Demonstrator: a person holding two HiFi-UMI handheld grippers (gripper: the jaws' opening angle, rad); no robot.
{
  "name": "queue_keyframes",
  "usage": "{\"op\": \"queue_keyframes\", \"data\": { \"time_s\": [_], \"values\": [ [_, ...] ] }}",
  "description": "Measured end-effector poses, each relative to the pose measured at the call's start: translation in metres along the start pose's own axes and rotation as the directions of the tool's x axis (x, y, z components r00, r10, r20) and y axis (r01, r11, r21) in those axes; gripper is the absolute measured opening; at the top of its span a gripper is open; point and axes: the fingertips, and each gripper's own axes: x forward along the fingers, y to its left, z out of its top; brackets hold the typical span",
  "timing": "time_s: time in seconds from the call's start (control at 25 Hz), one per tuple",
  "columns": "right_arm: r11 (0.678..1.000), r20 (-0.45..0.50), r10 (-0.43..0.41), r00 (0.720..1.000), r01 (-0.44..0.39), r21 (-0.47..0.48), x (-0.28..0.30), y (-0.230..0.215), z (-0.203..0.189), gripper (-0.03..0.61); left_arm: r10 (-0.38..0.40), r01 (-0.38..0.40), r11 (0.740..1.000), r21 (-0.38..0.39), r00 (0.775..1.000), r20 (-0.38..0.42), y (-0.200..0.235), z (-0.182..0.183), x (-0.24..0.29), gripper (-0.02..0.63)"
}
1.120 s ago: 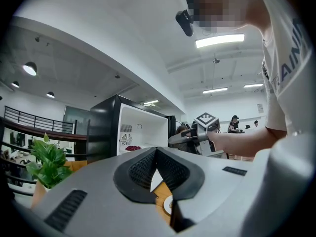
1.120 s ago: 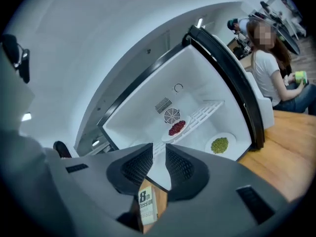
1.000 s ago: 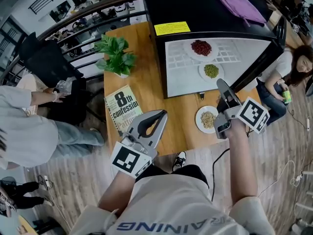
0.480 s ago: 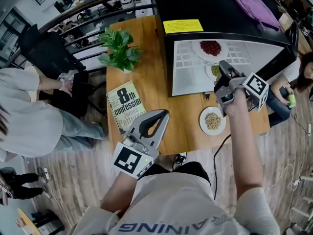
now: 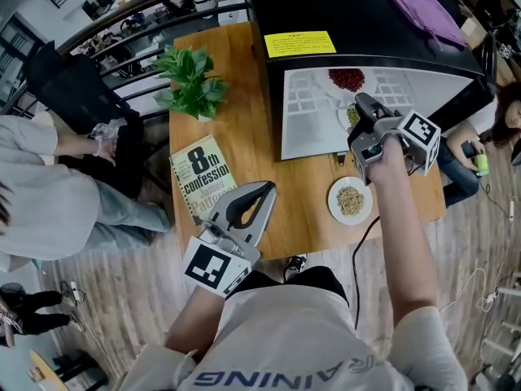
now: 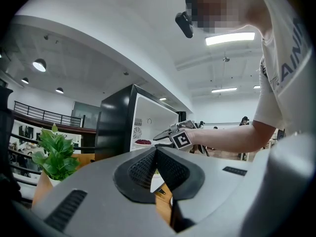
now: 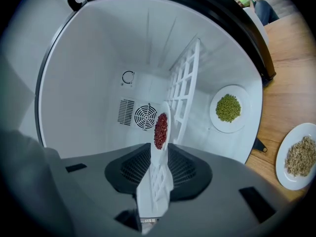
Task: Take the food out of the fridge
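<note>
A black fridge [image 5: 342, 6] stands open on the wooden table [image 5: 236, 72]. On its white wire shelf is a plate of red food [image 5: 346, 80] [image 7: 161, 130]. Below that sits a plate of green food [image 7: 228, 107], half hidden by my hand in the head view. A plate of pale grains [image 5: 350, 200] [image 7: 298, 156] rests on the table in front. My right gripper [image 5: 361, 102] [image 7: 159, 149] is at the fridge mouth, rolled on its side. Its jaws have just been opening, and the shelf's front edge runs in the gap between them. My left gripper [image 5: 266, 188] [image 6: 156, 151] hovers shut and empty over the table's near edge.
A potted plant [image 5: 191, 88] and a book [image 5: 203, 173] lie left of the fridge. A purple cloth [image 5: 427, 6] sits on top of the fridge. One person stands at the left [image 5: 49, 202] and another sits at the right [image 5: 496, 129]. A cable [image 5: 362, 243] hangs off the table.
My right gripper has moved from beside the grain plate up to the fridge opening and rolled onto its side. The left gripper has hardly shifted.
</note>
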Motion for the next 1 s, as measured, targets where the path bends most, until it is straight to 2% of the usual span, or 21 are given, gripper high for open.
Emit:
{"op": "queue_keyframes", "data": {
  "time_s": [0.32, 0.4, 0.48, 0.76, 1.0],
  "values": [
    [0.999, 0.008, -0.023, 1.000, 0.023, 0.046, 0.001, -0.007, 0.003, 0.096, -0.004, 0.004, 1.000, -0.005, 1.000, 0.000, 0.003, -0.001, 0.000, 0.005],
    [0.998, 0.014, -0.038, 0.999, 0.037, 0.053, 0.000, -0.012, 0.003, 0.046, -0.004, 0.004, 1.000, -0.007, 1.000, 0.002, 0.004, 0.000, -0.001, 0.005],
    [0.998, 0.021, -0.034, 0.999, 0.033, 0.062, -0.001, -0.013, 0.002, 0.034, -0.003, 0.003, 1.000, -0.008, 1.000, 0.001, 0.004, -0.001, -0.001, 0.005],
    [0.998, 0.020, 0.002, 1.000, -0.003, 0.062, -0.008, -0.010, 0.002, 0.029, -0.001, 0.001, 1.000, -0.003, 1.000, -0.006, 0.003, 0.000, -0.002, 0.005],
    [0.999, 0.014, -0.001, 1.000, 0.000, 0.049, -0.021, -0.014, 0.000, 0.029, -0.002, 0.002, 1.000, -0.003, 1.000, -0.006, 0.000, 0.001, -0.001, 0.005]
  ]
}}
